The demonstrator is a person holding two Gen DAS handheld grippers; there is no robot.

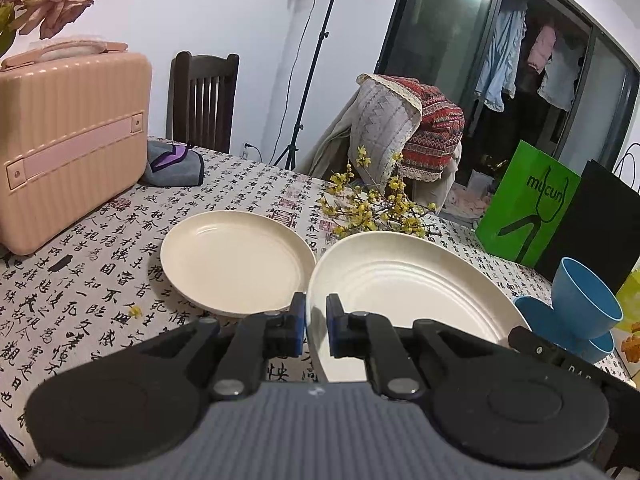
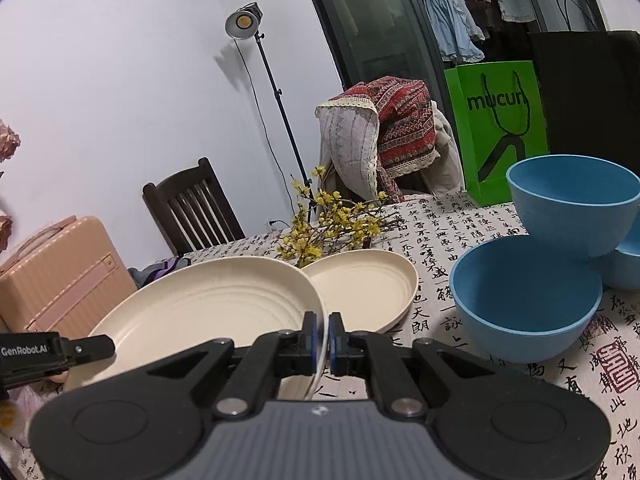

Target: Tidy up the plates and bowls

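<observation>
A ridged cream plate point(image 1: 412, 292) point(image 2: 208, 308) hangs tilted just above the tablecloth, held at opposite rims. My left gripper point(image 1: 316, 320) is shut on its left rim, and shows as a black tip at the left point(image 2: 100, 346) in the right wrist view. On the right rim my right gripper point(image 2: 323, 336) is shut; its tip peeks in at the right point(image 1: 520, 334) of the left wrist view. A second cream plate point(image 1: 236, 260) point(image 2: 364, 288) lies flat on the table just beyond. Three blue bowls stand to the right: one upright point(image 2: 524, 300), one tilted on top point(image 2: 576, 208) point(image 1: 584, 300), one behind point(image 2: 628, 268).
A pink suitcase point(image 1: 68, 144) stands on the table's left, with a grey pouch point(image 1: 172, 164) beside it. Yellow flower sprigs point(image 1: 372, 204) lie behind the plates. A green paper bag point(image 1: 528, 208) and a black bag point(image 1: 592, 220) stand at the back right. Chairs and a lamp stand are beyond the table.
</observation>
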